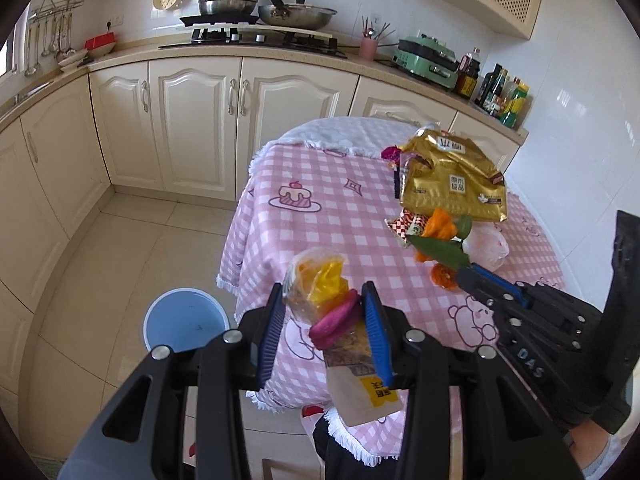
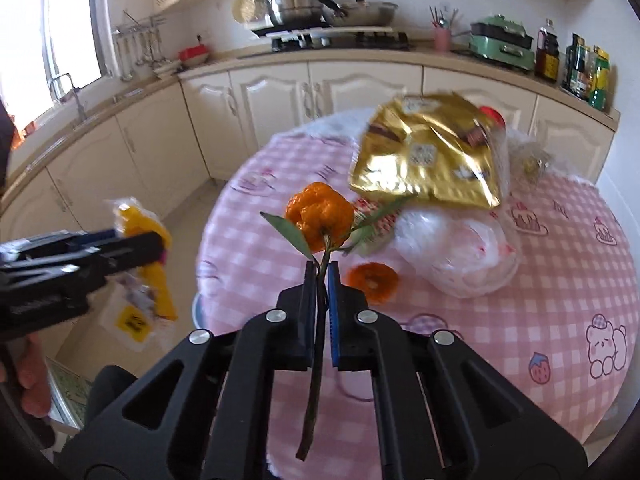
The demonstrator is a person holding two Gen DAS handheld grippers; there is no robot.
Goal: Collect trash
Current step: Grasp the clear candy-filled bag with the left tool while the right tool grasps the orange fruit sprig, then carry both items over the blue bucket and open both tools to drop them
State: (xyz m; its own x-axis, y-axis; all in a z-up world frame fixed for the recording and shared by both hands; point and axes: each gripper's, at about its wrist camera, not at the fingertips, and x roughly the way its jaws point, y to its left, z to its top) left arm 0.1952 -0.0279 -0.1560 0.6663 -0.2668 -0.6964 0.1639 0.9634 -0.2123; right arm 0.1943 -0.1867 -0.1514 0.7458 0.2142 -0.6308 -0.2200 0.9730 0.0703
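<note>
Gold bag (image 2: 428,152) hides trash behind; left gripper (image 1: 324,300) clamps wrappers (image 1: 320,292), right gripper (image 2: 321,276) pinches tangerine stem (image 2: 318,344).

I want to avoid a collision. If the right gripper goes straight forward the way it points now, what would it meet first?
Probably the gold foil bag on the table. The right gripper, shut on a leafy stem with orange peel, points toward it, though depth is unclear.

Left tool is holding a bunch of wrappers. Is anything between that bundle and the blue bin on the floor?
Nothing visible. The left tool grips the wrapper bundle above the table edge; the blue bin sits open-topped on the floor lower left, with only bare tile between.
</note>
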